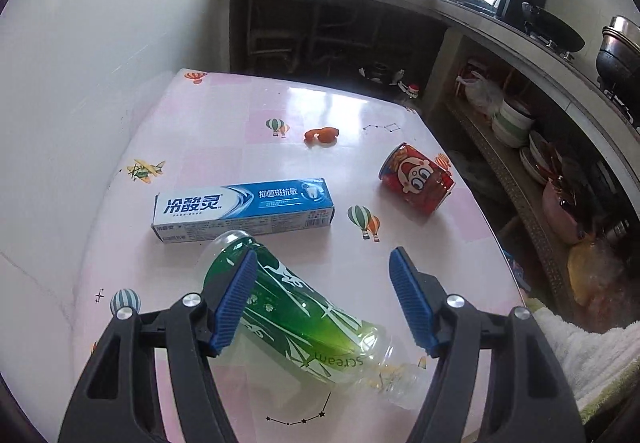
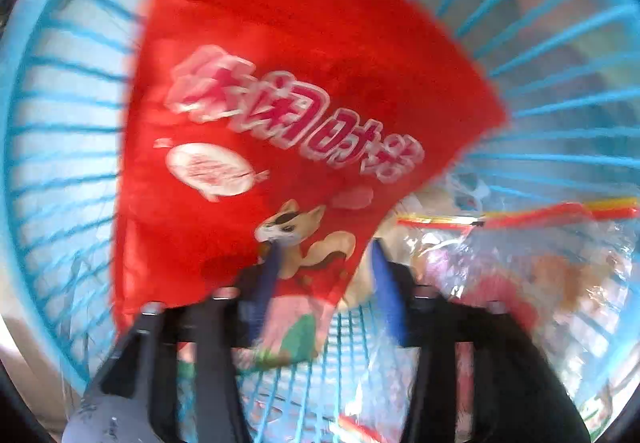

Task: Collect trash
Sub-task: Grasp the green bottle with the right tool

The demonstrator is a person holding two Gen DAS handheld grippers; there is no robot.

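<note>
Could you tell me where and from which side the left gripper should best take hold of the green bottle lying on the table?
Grip the green bottle across its labelled mid-body, coming down from above. It lies on its side on the table, neck toward the camera, and the left gripper already stands open over it. The body looks rounder and firmer than the narrow clear neck.

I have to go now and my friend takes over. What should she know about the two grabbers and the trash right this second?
Left gripper: open, jaws on either side of the green bottle, which lies on its side on the table. Not squeezed yet.
Right gripper: pointing down into the blue basket, jaws apart around the corner of the red snack bag. The picture is blurry, so it may already be dropping.
Done: clear plastic wrappers are in the basket.
Left on the table: green bottle, toothpaste box, red can on its side, orange peel.
</note>
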